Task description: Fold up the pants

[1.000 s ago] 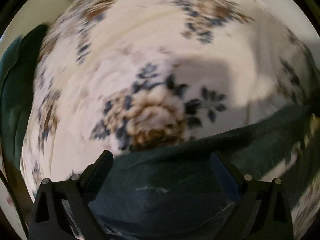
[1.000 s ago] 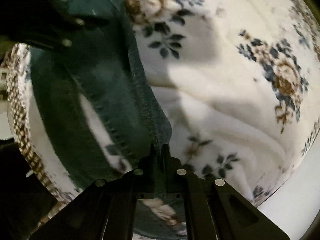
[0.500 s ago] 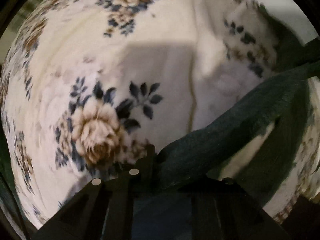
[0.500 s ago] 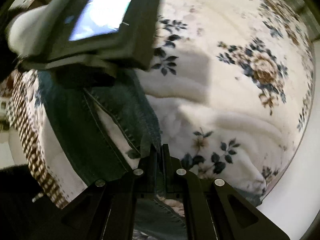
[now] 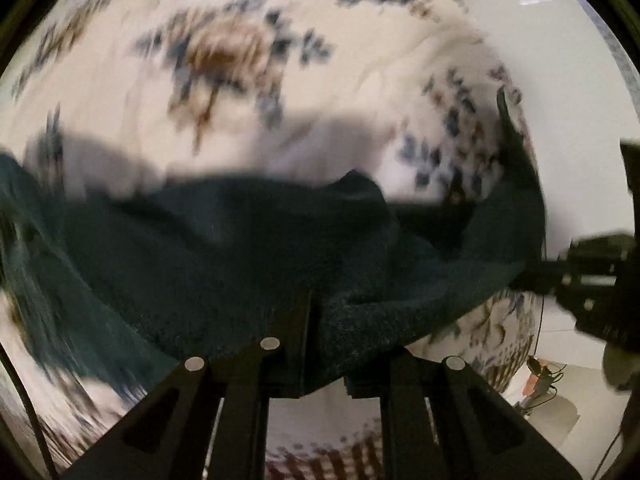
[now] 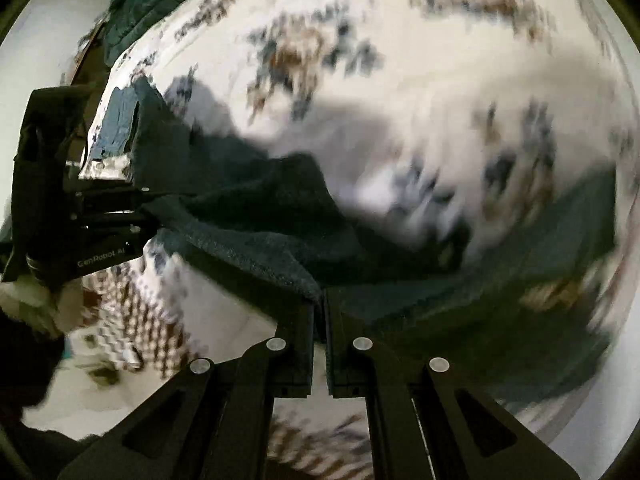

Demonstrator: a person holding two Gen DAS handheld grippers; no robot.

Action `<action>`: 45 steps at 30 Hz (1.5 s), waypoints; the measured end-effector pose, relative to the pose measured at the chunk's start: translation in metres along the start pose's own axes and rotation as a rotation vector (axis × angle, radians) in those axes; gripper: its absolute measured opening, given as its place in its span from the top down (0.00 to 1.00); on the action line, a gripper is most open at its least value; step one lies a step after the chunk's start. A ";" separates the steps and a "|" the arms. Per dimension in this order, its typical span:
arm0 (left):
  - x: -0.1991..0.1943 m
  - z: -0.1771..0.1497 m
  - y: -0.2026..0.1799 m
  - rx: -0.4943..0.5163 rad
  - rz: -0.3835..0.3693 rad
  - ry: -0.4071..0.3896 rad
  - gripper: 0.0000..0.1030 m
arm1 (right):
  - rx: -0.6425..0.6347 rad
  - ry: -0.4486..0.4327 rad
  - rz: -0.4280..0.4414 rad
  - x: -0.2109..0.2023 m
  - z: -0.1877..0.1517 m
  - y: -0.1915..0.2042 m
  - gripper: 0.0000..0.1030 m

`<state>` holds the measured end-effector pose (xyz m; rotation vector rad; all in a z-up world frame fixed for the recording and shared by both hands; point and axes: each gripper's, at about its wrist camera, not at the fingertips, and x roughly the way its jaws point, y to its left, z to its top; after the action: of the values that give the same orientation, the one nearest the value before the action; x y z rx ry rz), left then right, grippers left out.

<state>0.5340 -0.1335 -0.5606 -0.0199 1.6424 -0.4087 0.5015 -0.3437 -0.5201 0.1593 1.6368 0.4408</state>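
Dark green-blue denim pants (image 5: 240,240) hang stretched above a floral bedspread (image 5: 224,48). My left gripper (image 5: 316,312) is shut on one edge of the pants. My right gripper (image 6: 320,308) is shut on another edge of the pants (image 6: 280,216). The cloth spans between the two grippers. The right gripper also shows at the right of the left wrist view (image 5: 576,280), and the left gripper shows at the left of the right wrist view (image 6: 108,216). Both views are motion-blurred.
The white bedspread (image 6: 440,80) with blue and brown flowers fills both views. Its checked border hangs over the bed edge (image 6: 152,312). A pale floor with small items (image 5: 544,380) lies below. More dark cloth (image 6: 140,4) lies at the bed's far corner.
The left gripper, open a second ago, has shut on the pants. Both grippers have lifted and swung, and the pants now stretch between them above the bed.
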 end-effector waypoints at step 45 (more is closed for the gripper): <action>0.004 -0.088 0.024 -0.224 0.253 -0.165 0.26 | 0.585 0.017 -0.398 0.054 0.065 -0.161 0.35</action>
<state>0.4541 -0.0902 -0.5656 -0.0125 1.4970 -0.0280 0.5838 -0.4593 -0.6337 0.2571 1.7253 -0.3489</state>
